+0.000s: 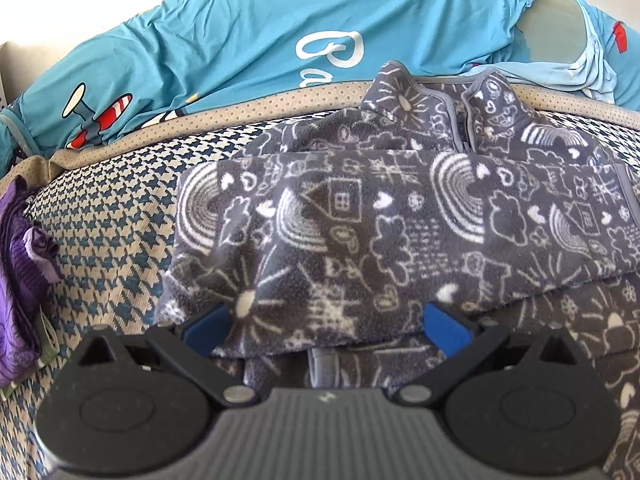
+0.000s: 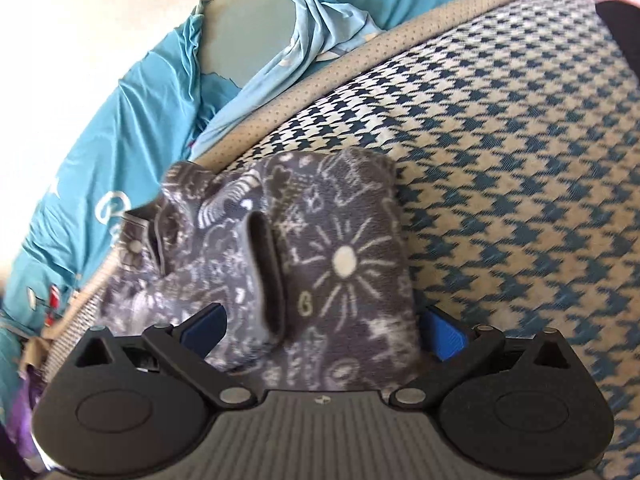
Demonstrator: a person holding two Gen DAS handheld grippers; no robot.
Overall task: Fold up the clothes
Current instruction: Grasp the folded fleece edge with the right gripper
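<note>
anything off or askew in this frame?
Nothing serious. The grey fleece jacket lies partly folded on the houndstooth cover, with one flap standing up on edge in the right wrist view. Both grippers' jaws are open around its hem. Purple cloth is bunched at the left edge.

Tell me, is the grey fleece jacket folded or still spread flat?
Partly folded: the grey fleece jacket has one layer doubled across its body below the collar, on the houndstooth cushion.

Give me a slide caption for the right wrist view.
Open right gripper straddling folded grey doodle-print fleece jacket on houndstooth cushion.
</note>
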